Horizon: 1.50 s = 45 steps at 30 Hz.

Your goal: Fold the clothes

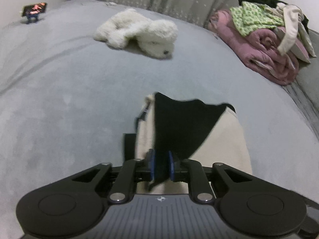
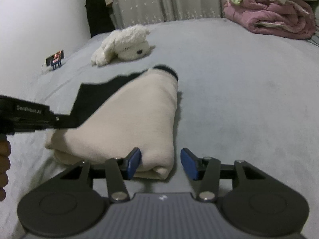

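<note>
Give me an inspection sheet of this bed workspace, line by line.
Surface: grey bedspread, lightly creased.
Job's things: cream garment with a black panel, partly folded, lying on the bedspread.
Clutter: white plush dog; pink quilt rolled at the far right with loose clothes heaped on it; small stand holding a lit screen at the far left.
Grippers: left gripper closed on the black panel; right gripper open, the garment's near corner between its jaws.
Cables: nothing seen.
Surroundings: grey star-patterned curtain; white wall to the left.
</note>
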Tool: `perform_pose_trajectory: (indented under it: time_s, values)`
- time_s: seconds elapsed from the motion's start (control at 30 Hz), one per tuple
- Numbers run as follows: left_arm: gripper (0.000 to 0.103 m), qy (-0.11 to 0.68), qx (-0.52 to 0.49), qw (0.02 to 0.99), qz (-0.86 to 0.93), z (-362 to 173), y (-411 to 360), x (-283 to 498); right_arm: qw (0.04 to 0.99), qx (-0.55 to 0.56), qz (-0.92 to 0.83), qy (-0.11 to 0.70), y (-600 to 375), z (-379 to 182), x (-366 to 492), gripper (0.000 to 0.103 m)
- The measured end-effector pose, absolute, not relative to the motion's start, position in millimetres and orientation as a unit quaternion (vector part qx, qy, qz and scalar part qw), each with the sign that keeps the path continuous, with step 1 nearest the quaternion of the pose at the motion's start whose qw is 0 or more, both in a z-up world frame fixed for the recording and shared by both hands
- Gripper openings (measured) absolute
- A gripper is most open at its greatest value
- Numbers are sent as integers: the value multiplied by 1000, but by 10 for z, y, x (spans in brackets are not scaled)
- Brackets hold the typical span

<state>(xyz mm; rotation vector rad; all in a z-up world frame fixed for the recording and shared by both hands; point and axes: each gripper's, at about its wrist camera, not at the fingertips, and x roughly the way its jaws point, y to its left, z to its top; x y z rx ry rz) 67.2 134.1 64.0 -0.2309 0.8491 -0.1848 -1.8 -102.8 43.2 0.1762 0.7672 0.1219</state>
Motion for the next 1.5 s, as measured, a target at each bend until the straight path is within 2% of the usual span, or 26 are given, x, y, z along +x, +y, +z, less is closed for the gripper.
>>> perform_pose_trajectory:
  time_s: [0.17,0.3,0.37,0.43,0.6,0.77,0.93,1.1,1.23,1.5]
  values:
    - [18,409,-94,904,-81,595,1347,624,928,77,51,361,-979,528,-52,39]
    - [21,416,-103,900,-80,550,1386,646,922,75,53,377,-951,347,-9,41]
    - [30,420,-113,897,-81,542,1441,661,921,77,52,379,-957,332,13,45]
    - [32,425,-134,891,-84,546,1539,667,919,74,49,383,-942,375,44,45]
    - [31,427,-168,885,-75,611,1788,621,934,12,47,354,-731,572,-74,47]
    - [31,441,-194,874,-68,574,2003,580,941,-55,77,326,-339,673,-166,54]
    - [31,442,-227,866,-59,599,2214,545,935,-128,120,307,107,638,-217,56]
    - [31,435,-207,875,-44,640,2288,500,923,-201,154,288,493,605,-243,56]
    - [31,437,-217,872,-39,629,2398,474,904,-270,174,284,692,547,-238,65]
    - [31,438,-230,868,-41,644,2463,433,873,-347,187,289,884,306,-183,65]
